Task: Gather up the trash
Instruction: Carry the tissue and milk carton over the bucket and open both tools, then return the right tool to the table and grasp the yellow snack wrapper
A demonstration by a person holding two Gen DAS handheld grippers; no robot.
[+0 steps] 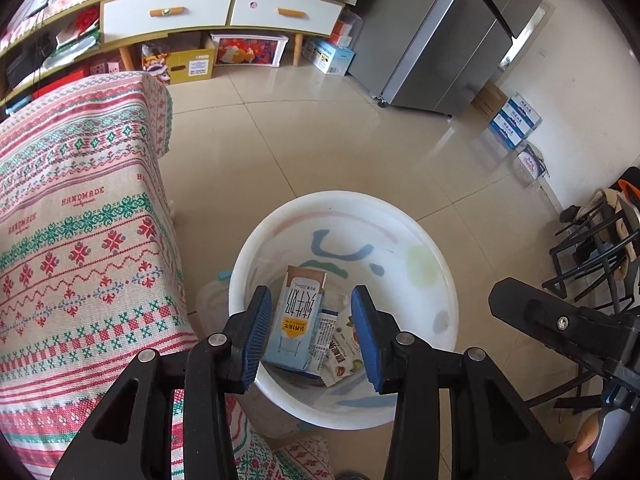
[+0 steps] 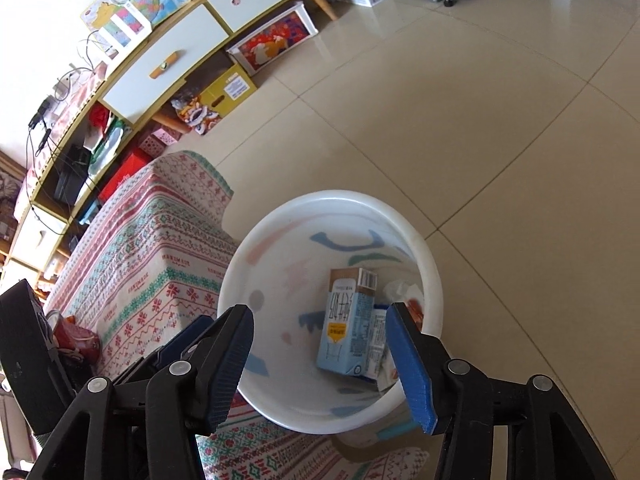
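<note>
Trash so far is in the white round plastic bin with pastel brush-stroke marks (image 1: 416, 240), which stands on the beige tiled floor (image 1: 320, 140) just beside the corner of the table draped in a red-and-green cross-stitch-pattern cloth (image 1: 80, 220). At the bin's bottom I see a light-blue milk carton with a brown top (image 1: 294, 320), lying tilted against the near wall. Under and beside it are a second smaller printed carton (image 1: 323, 340) and a crumpled white snack wrapper with red print (image 1: 340, 364), touching each other. There's a bit of crumpled white paper behind them too; I can't tell what it is.

Left gripper (image 1: 312, 336) hangs over the bin mouth, blue pads spread wide, nothing between them. Right gripper (image 2: 320, 364) is the same: over the bin, jaws wide apart, empty. So both hands are free for the next item.

My read: several pieces are collected and the drop step is done for now.

What's left: the right wrist view shows a red crumpled packet-like item (image 2: 76, 340) on the cloth near the table's edge, partly hidden behind the black body of the other gripper. It looks like trash still to fetch, though I can't confirm. The rest of the tabletop is out of view, so I can't say how much remains.
</note>
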